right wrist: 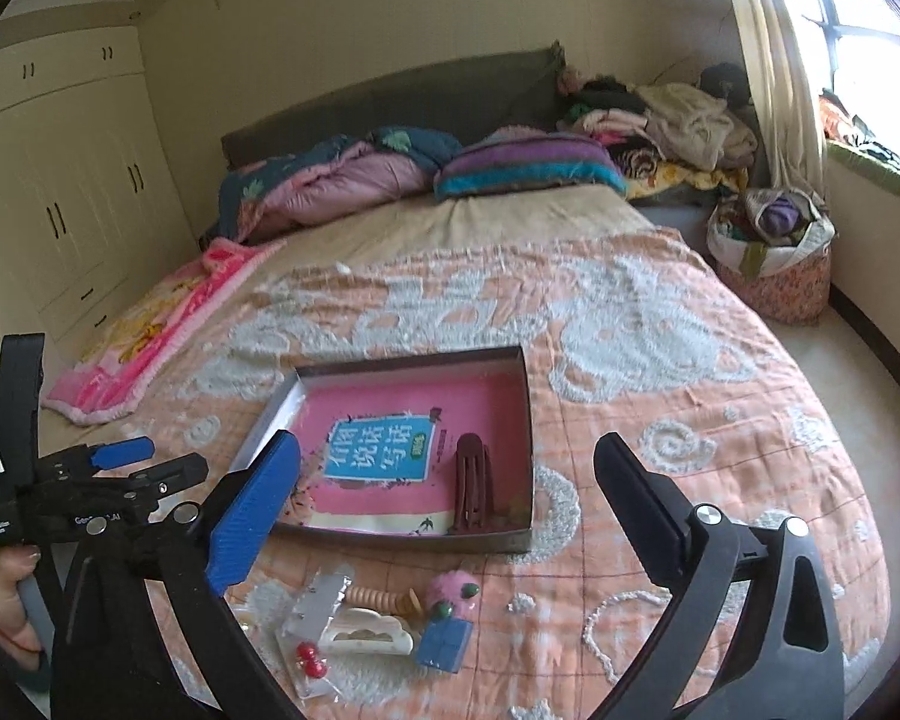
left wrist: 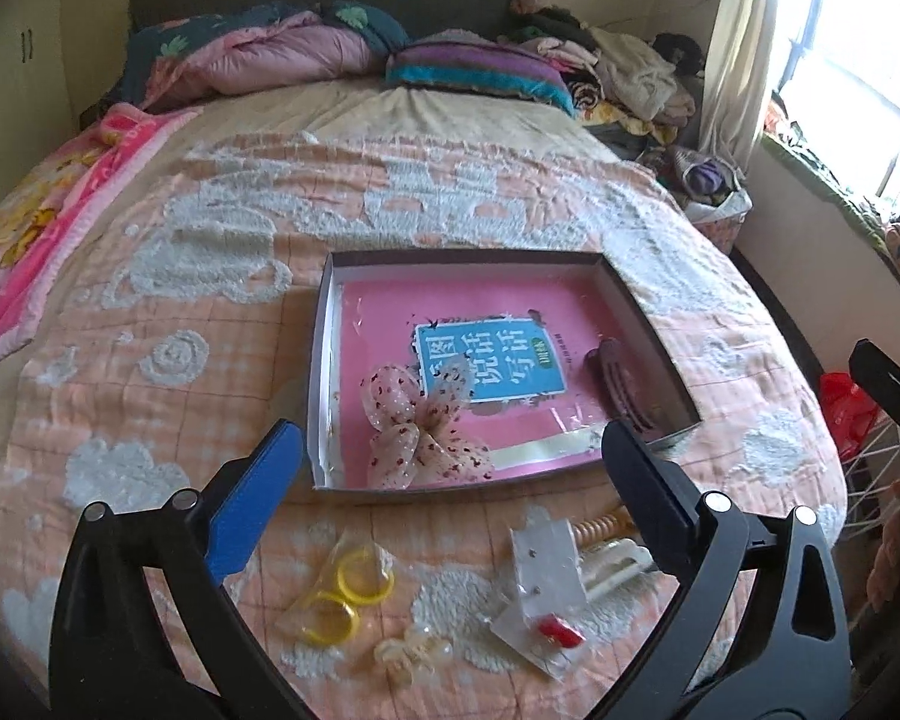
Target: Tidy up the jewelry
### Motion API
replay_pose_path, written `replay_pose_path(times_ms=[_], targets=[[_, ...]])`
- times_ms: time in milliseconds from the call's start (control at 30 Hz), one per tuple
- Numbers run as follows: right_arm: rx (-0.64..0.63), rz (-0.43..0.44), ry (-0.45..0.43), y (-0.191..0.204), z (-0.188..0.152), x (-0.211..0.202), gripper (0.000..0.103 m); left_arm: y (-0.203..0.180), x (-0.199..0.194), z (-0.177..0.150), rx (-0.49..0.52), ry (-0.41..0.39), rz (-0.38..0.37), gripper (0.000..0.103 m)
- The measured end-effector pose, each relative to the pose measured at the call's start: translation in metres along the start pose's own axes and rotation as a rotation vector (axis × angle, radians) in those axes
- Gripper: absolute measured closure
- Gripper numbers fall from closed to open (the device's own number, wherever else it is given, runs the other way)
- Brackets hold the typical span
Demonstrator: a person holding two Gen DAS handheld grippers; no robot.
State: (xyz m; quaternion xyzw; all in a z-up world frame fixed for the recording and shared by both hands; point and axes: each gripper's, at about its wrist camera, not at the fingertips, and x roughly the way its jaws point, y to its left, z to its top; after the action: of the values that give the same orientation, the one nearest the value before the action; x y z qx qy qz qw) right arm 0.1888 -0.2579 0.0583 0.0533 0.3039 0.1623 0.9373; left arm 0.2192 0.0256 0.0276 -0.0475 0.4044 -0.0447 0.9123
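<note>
Yellow rings (left wrist: pixel 345 597) lie under the gaping left gripper (left wrist: pixel 450 474).

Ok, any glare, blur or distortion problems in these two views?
Left wrist view: window blown out, bed bulges from fisheye, box sharp. Right wrist view: window overexposed too, dark corners, box and clips clear.

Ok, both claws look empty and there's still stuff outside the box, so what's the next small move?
Probably lower the open left claw onto the bagged yellow rings lying just under it. They are outside the box, where the bow and maroon clip already lie. The right claw is open too.
</note>
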Motion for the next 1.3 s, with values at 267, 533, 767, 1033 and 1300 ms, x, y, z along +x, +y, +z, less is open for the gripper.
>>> replay_pose_path(times_ms=[267,533,767,1033,1300], targets=[[-0.013,0.019,-0.056,0.011,0.004,-0.037,0.005,-0.002,-0.03,-0.003,0.005,-0.038,-0.003,0.009],[-0.036,0.044,-0.092,0.022,0.003,-0.066,0.005,-0.002,-0.058,-0.009,0.005,-0.078,-0.013,0.009],[-0.045,0.054,-0.094,0.027,-0.004,-0.08,0.004,0.0,-0.077,-0.018,-0.005,-0.098,-0.024,0.009],[-0.071,0.069,-0.075,0.033,-0.02,-0.089,0.004,0.008,-0.09,-0.036,-0.007,-0.098,-0.002,0.009],[-0.088,0.092,-0.03,0.041,-0.041,-0.086,0.004,0.011,-0.082,-0.061,0.001,-0.055,0.015,0.009]])
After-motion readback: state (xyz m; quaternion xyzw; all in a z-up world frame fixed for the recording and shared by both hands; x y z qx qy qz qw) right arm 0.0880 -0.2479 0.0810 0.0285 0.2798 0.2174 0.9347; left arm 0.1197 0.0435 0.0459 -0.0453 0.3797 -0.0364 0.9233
